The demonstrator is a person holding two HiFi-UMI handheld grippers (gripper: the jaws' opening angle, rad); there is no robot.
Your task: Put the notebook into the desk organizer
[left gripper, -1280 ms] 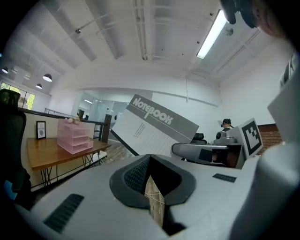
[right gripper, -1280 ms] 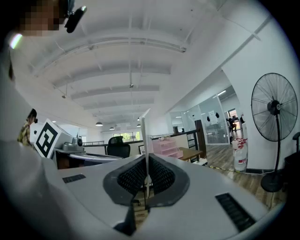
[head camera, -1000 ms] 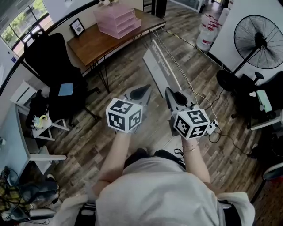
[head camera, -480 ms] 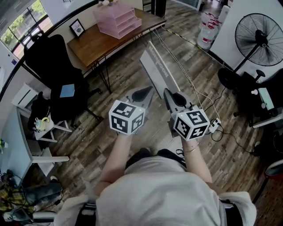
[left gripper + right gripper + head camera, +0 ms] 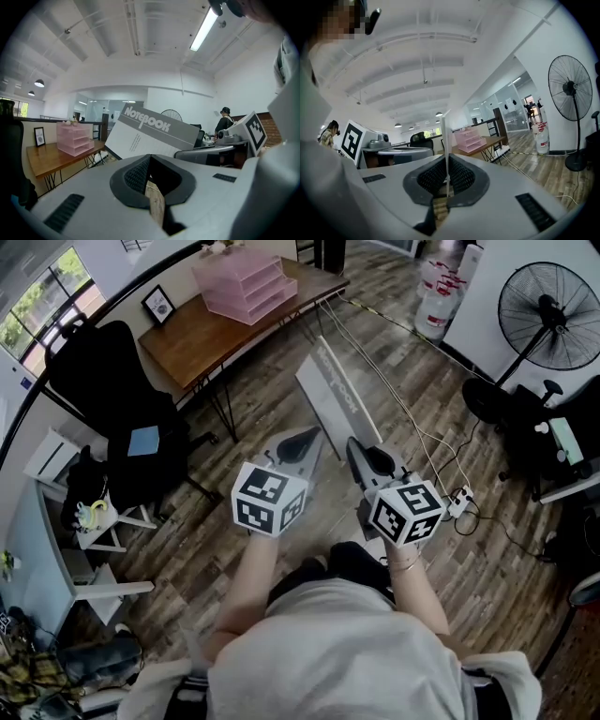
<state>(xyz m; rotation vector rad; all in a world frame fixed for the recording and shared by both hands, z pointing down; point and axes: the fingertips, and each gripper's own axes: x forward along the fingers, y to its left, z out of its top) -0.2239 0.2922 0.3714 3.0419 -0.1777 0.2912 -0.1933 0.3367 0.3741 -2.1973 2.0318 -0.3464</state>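
Wood-plank floor [image 5: 272,409]; wooden worktop [image 5: 183,334] by the wall; black office chair [image 5: 94,371] alongside; pedestal fan [image 5: 547,307] right; window [image 5: 33,310] upper left.

A flat grey-and-white notebook [image 5: 334,392] is seen; the tiered plastic desk organizer [image 5: 246,282] is coloured pink, the wooden worktop [image 5: 187,334] brown.

Steep-down head view; level gripper views; pink organizer [image 5: 246,282] in all.

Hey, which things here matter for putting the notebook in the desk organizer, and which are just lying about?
Job: notebook, pink desk organizer, right claw gripping the notebook.
Lying about: standing fan, black chair, picture frame, water bottles.
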